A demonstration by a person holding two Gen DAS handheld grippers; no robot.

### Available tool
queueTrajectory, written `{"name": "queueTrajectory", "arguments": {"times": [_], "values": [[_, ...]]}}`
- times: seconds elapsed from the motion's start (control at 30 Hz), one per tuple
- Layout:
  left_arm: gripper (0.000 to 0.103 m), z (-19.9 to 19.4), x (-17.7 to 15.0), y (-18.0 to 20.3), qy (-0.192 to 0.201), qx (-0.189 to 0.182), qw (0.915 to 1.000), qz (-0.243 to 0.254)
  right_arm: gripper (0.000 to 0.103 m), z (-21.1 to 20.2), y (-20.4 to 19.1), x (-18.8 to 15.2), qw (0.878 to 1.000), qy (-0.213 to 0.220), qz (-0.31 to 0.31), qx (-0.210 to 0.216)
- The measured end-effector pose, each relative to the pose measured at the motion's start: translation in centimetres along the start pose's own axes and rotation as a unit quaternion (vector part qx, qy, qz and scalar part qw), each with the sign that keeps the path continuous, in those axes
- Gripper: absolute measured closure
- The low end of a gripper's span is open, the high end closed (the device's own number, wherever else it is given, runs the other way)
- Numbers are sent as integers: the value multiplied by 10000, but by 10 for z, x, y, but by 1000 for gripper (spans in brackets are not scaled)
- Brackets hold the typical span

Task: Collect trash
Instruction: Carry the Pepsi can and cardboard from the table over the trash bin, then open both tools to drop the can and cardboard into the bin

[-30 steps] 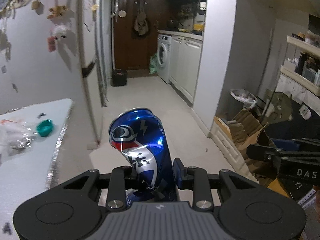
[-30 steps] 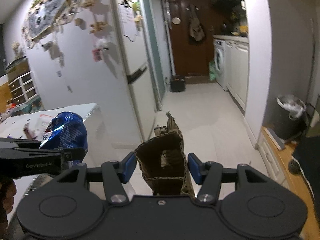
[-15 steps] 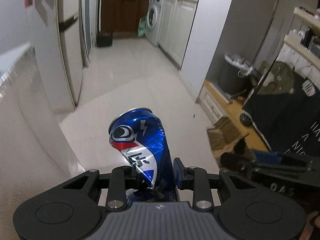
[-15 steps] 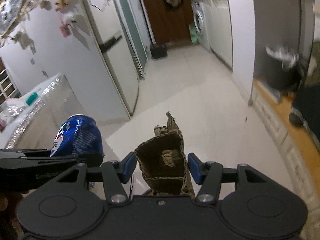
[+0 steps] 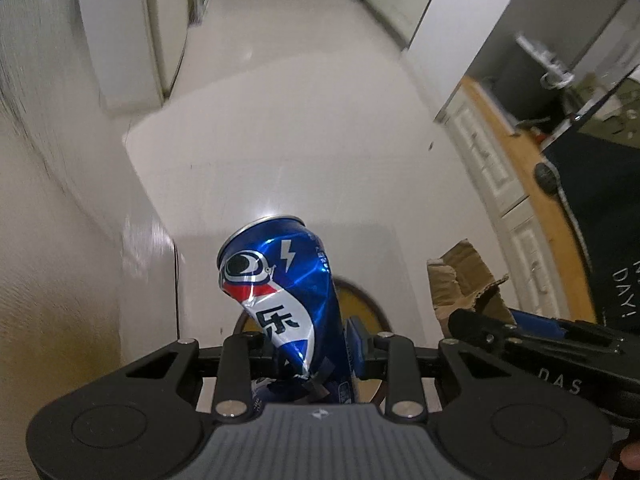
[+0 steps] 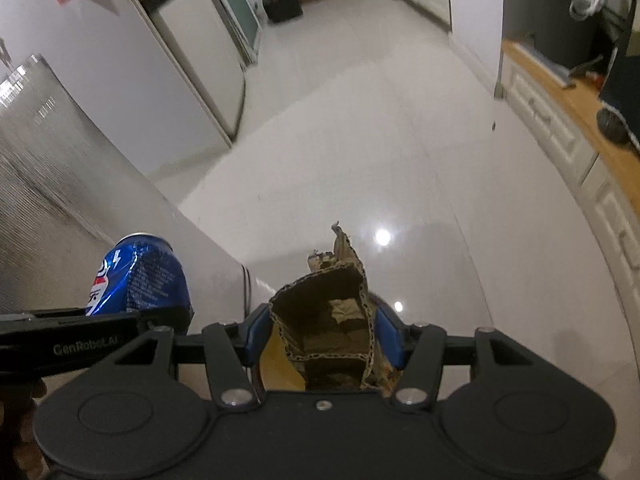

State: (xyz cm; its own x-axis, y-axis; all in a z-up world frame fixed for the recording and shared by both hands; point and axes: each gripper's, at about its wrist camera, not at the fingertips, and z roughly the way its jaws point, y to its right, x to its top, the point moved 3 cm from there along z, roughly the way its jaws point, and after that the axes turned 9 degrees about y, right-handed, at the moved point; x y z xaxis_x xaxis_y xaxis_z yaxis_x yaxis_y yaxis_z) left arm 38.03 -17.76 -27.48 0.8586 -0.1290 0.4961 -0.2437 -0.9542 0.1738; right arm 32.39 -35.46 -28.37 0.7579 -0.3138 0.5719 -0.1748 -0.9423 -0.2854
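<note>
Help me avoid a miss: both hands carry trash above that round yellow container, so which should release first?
Left, narrowly. The left gripper holds the crushed can centred over the round container. The right gripper holds cardboard over it too, but that is wider and likelier to catch the rim.

A glossy white tiled floor runs down a narrow corridor, catching round glints of ceiling light. On the left stands a tall pale-grey refrigerator with a dark handle, papers pinned to the white wall beside it. White panelled cabinets topped with a wooden ledge line the right side. A small dark bin sits at the far end near a brown door.
</note>
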Motion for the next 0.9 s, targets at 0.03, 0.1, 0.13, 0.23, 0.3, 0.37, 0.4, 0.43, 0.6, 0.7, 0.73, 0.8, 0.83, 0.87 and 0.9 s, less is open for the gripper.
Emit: {"name": "queueTrajectory", "arguments": {"times": [0.03,0.1,0.13,0.23,0.3,0.37,0.4,0.43,0.6,0.7,0.73,0.8,0.83,0.87,0.9], "values": [[71,7,-4,-3,-105,6,9999,-40,45,8,0,-2,9999,-104,-22,-26],[71,22,-11,-9,-328,9,9994,-82,45,22,3,-6,9996,-266,-33,-92],[71,28,-13,-10,-421,3,9991,-100,45,28,4,-8,9994,-338,-13,-94],[71,42,-17,-15,-606,-52,9980,-182,45,44,10,-14,9982,-581,94,-100],[71,50,-20,-16,-721,-113,9970,-263,44,52,14,-18,9973,-709,135,-113],[71,60,-22,-15,-868,-203,9954,-357,44,59,17,-21,9965,-817,117,-135],[71,65,-24,-16,-946,-258,9943,-407,44,62,18,-22,9962,-851,129,-138],[71,68,-25,-16,-991,-302,9936,-441,44,64,20,-23,9958,-887,149,-138],[70,79,-29,-16,-1087,-457,9917,-522,44,71,24,-26,9947,-998,155,-176],[69,82,-31,-16,-1070,-446,9921,-487,44,74,25,-27,9943,-1045,144,-174],[67,84,-32,-16,-1108,-434,9917,-482,44,77,25,-27,9942,-1055,142,-176],[45,86,-35,-16,-1167,-368,9914,-471,44,78,24,-27,9940,-1071,133,-161],[42,87,-36,-17,-1170,-291,9918,-422,44,78,24,-27,9939,-1083,127,-149],[40,87,-35,-18,-1166,-223,9922,-376,44,79,23,-27,9939,-1090,121,-138],[39,87,-35,-19,-1157,-149,9926,-336,44,81,23,-26,9938,-1100,112,-119]]}}
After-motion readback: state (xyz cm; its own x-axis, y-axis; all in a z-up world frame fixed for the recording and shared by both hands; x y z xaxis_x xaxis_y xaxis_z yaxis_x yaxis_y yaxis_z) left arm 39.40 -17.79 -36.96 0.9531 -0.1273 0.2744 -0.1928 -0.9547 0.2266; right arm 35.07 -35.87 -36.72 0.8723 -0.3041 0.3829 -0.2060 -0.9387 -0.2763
